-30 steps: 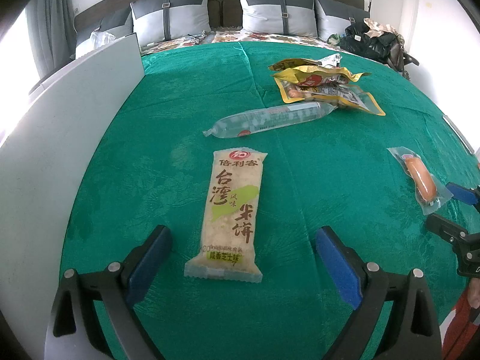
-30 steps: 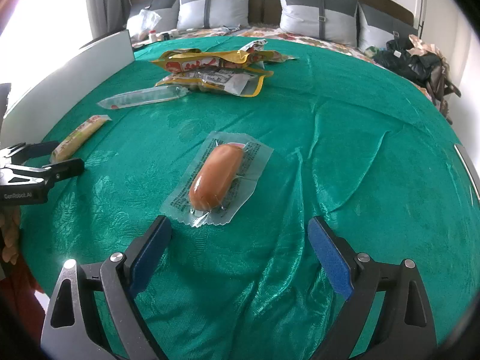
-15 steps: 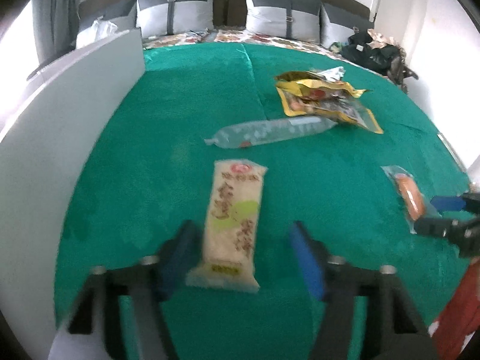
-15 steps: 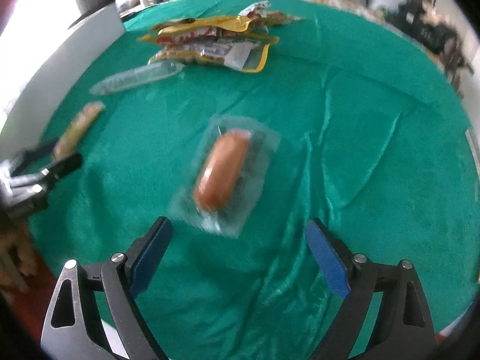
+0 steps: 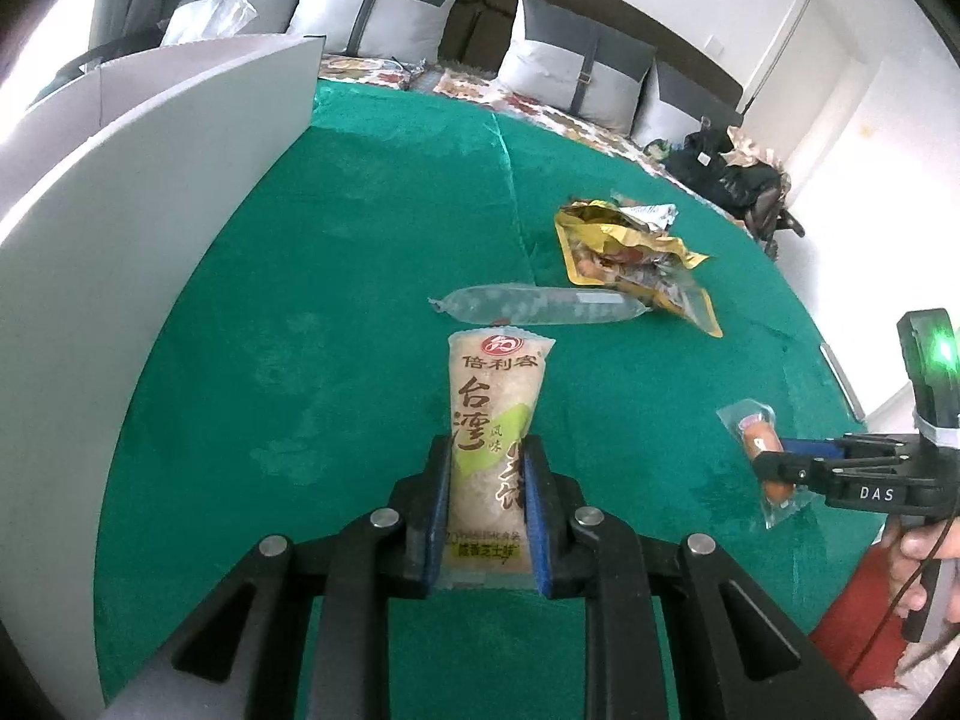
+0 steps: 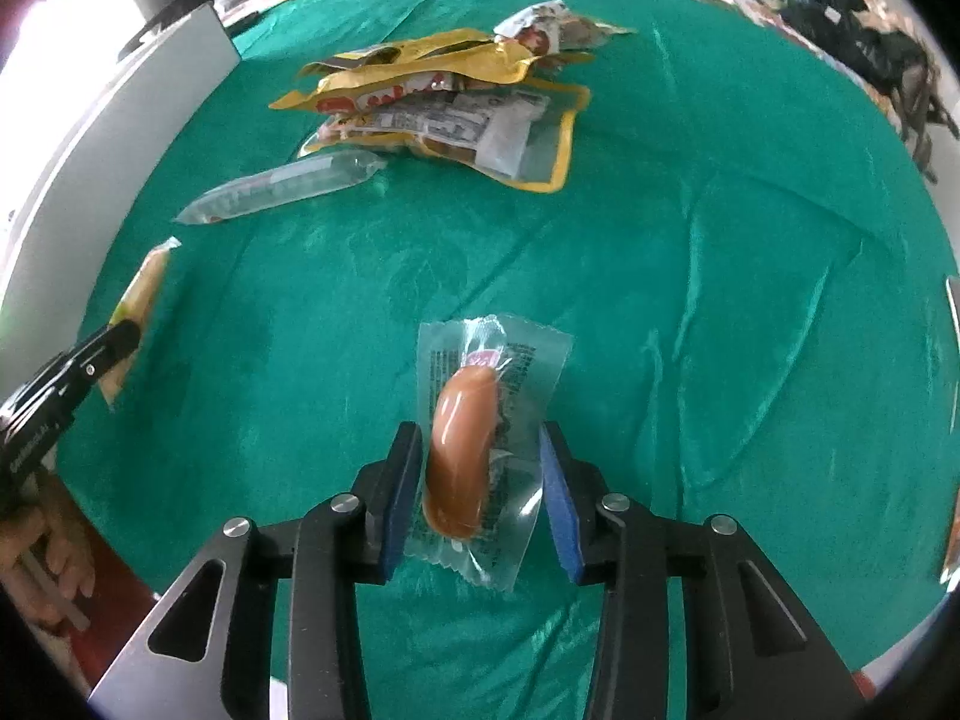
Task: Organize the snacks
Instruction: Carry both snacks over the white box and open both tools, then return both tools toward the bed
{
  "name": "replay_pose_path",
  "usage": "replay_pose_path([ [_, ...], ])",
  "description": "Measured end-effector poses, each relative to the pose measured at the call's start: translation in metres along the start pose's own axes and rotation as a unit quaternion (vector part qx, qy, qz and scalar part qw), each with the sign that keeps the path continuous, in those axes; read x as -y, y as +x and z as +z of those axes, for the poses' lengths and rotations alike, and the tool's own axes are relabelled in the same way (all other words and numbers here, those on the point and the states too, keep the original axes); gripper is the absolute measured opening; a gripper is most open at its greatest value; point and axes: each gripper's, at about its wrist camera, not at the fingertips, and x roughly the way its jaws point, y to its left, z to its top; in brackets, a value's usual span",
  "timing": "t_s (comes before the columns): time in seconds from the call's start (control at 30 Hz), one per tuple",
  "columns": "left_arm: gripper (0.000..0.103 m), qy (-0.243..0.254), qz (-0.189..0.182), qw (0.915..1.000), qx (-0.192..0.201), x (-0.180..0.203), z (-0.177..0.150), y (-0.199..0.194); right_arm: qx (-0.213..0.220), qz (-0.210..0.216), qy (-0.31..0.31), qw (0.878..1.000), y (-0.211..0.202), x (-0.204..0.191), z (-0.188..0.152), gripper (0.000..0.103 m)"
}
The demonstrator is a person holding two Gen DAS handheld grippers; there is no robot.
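Note:
A pale rice cracker pack (image 5: 498, 384) with Chinese print sticks out forward over the green cloth (image 5: 360, 240). My left gripper (image 5: 486, 450) is closing, and its blue pads press the pack's near end from both sides. In the right wrist view the same gripper (image 6: 129, 330) and cracker pack (image 6: 144, 282) show at the left edge. My right gripper (image 6: 479, 444) is shut on a clear pack holding a brown sausage (image 6: 462, 438). In the left wrist view that gripper (image 5: 774, 456) appears at the right with the sausage pack (image 5: 757, 429) in it.
A long clear tube pack (image 5: 540, 305) lies beyond the cracker pack. A pile of yellow snack bags (image 5: 624, 246) sits farther back. A white board (image 5: 120, 240) stands along the left edge of the cloth. Pillows and a black bag (image 5: 732, 174) lie behind.
Both grippers stood wide open around their packs; now each has closed on its pack. The left moved forward over the cracker pack, and the right tipped further down over the sausage.

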Motion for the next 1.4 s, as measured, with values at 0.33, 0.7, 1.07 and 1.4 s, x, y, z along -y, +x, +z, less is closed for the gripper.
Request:
replay_pose_path([
  [0.33, 0.021, -0.024, -0.049, 0.9985, 0.004, 0.005, -0.001, -0.036, -0.006, 0.036, 0.042, 0.998, -0.004, 0.005, 0.0, 0.04],
  [0.7, 0.021, -0.143, 0.05, 0.9822, 0.112, -0.11, 0.047, -0.18, 0.073, 0.258, -0.054, 0.962, -0.104, -0.18, 0.085, 0.041],
  [1.07, 0.052, -0.233, 0.212, 0.9452, 0.088, -0.233, 0.005, -0.215, 0.053, 0.292, -0.175, 0.939, -0.083, -0.365, 0.078, 0.055],
  [1.4, 0.079, -0.188, 0.178, 0.9588, 0.117, -0.16, 0.019, -0.208, 0.12, 0.205, -0.127, 0.963, -0.054, -0.239, 0.063, 0.07],
])
